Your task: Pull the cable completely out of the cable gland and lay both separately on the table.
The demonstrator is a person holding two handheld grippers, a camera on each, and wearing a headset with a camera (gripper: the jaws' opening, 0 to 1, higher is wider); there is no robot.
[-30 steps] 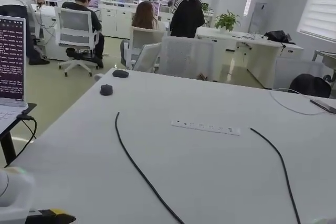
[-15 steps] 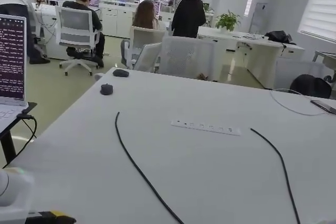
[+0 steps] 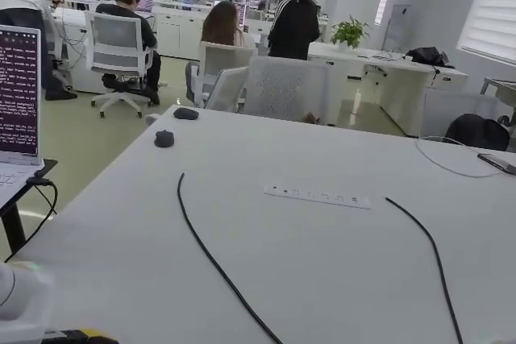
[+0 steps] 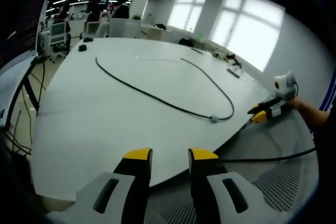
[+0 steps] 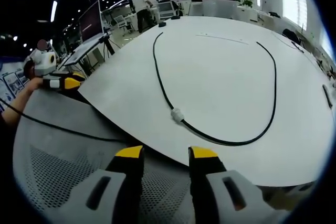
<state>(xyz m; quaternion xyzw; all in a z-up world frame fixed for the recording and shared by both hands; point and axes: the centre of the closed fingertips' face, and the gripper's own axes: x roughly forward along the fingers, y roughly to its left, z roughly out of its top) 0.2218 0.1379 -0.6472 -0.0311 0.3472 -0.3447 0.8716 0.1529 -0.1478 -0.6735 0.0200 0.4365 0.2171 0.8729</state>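
The white table (image 3: 339, 279) carries everything, and its near edge faces the person. A grey mesh chair (image 5: 63, 182) sits just below that edge. Both grippers hang over it, off the table, which looks like a ready pose before the first reach. The black cable (image 5: 157, 69) lies in a long U. Its two legs run up toward the far edge with a white power strip (image 3: 317, 196) between them, and the bend sweeps close to the near edge, so the part to be worked is within easy reach. The left gripper (image 4: 170, 156) has its jaws drawn near each other with a narrow slit and nothing between them. The right gripper (image 5: 166, 153) is the same and points toward the bend. The small pale cable gland (image 5: 177, 115) sits threaded on the cable just inside the near edge, so the pull is not yet begun.
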